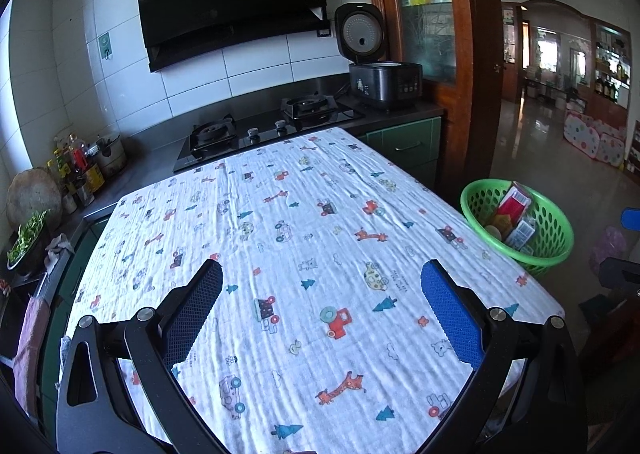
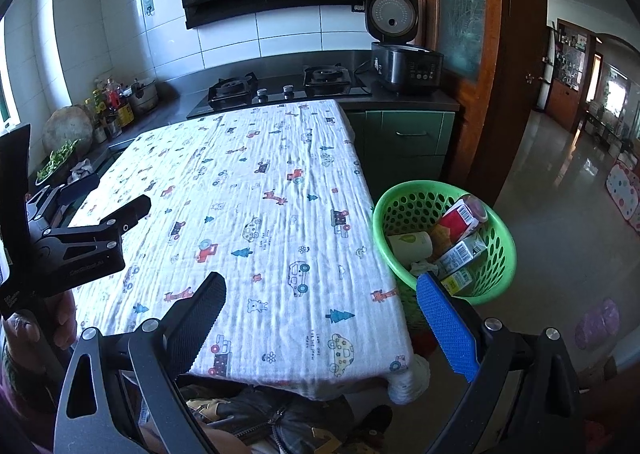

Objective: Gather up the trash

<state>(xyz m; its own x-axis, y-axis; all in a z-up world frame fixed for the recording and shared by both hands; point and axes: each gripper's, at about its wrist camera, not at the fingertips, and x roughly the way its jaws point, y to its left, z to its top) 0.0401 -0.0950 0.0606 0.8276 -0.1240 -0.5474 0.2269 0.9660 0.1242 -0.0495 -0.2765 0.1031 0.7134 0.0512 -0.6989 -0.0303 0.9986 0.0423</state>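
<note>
Over on the left the steel kitchen counter [image 2: 168, 109] carries oil bottles and a bowl of greens, none of it part of the job as far as I can judge. Next comes the left claw [image 1: 320, 302], jaws spread wide and released, holding nothing, hovering above the table with the white cartoon-print cloth [image 1: 280, 221]. That cloth shows no litter anywhere on it in either view. The right claw [image 2: 320, 310] hangs at the table's near edge, likewise released and empty, one blue pad toward the basket. Just beside the table's right edge, apparently on the floor, stands the round green perforated plastic basket [image 2: 496, 250], and that is where the trash lies: a red and white carton [image 2: 460, 217], a white paper cup [image 2: 412, 244], a barcoded drink box [image 2: 460, 254] and some crumpled scraps. I'd judge the collecting finished or nearly so; nothing left to pick up shows.
</note>
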